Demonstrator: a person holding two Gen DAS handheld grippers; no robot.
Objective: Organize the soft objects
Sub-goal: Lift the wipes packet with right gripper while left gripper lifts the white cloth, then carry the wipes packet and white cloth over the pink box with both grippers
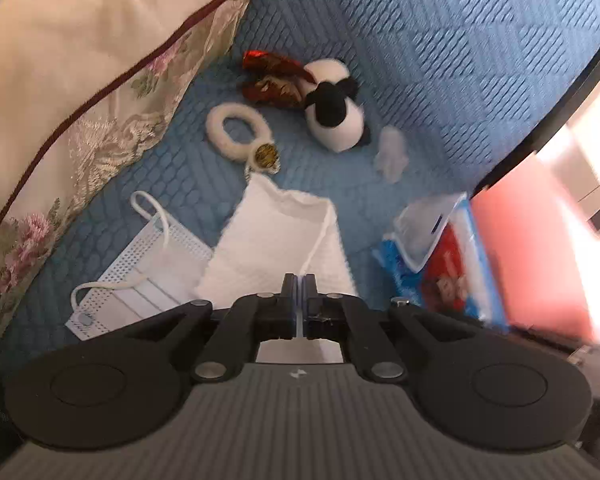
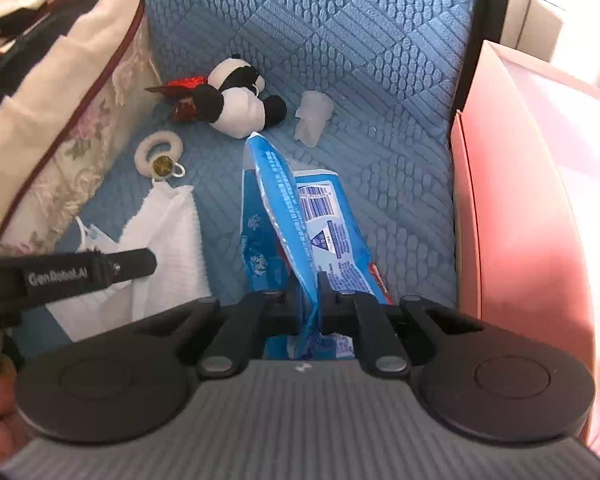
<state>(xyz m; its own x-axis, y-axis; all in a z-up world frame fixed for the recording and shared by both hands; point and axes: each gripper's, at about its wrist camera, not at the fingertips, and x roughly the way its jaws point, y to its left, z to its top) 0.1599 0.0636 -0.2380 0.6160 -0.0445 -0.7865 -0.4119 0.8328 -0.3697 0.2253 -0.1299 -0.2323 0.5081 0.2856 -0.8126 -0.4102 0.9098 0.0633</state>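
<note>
My left gripper [image 1: 299, 280] is shut on the near edge of a white cloth [image 1: 276, 240] lying on the blue sofa seat [image 1: 380, 20]. My right gripper [image 2: 304, 280] is shut on a blue plastic tissue pack [image 2: 288, 216], held tilted above the seat; the pack also shows in the left wrist view [image 1: 448, 256]. A panda plush [image 1: 332, 104] with a red cloth piece [image 1: 276, 76], a white fluffy ring [image 1: 232, 128], a face mask [image 1: 148, 268] and a small clear plastic piece [image 1: 390, 152] lie on the seat. The left gripper's arm [image 2: 72, 272] shows in the right wrist view.
A floral cushion [image 1: 80, 80] leans at the left of the seat. A pink box or cabinet [image 2: 520, 200] stands against the sofa's right edge. The sofa's dark frame edge [image 2: 472, 60] runs along the right.
</note>
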